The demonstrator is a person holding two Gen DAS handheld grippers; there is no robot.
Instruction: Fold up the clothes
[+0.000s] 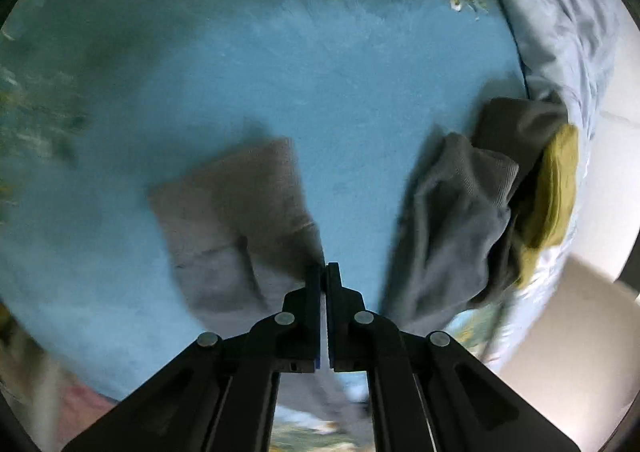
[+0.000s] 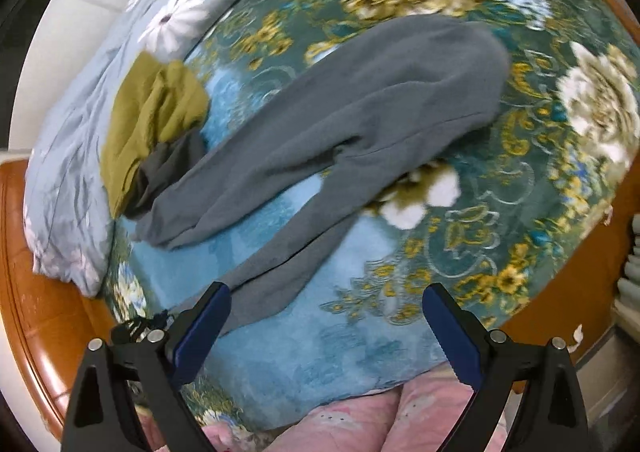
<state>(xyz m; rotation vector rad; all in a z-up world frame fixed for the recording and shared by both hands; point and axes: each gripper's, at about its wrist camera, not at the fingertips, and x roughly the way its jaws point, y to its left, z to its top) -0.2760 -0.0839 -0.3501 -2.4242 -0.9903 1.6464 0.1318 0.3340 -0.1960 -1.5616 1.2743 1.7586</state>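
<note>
Floral blanket bears grey leggings; left gripper pinches their edge, right gripper gapes, one leg at ten o'clock, olive garment beyond.

A plush blanket covers the bed, blue at its middle and dark green toward the edges, patterned with yellow and white flowers; along one side lies a pale blue quilt printed with white daisies, bunched at the blanket's border; a pink floral cover shows at the near edge; an orange-brown wooden bed frame curves round the mattress; beyond the quilt stands a white wall.
</note>
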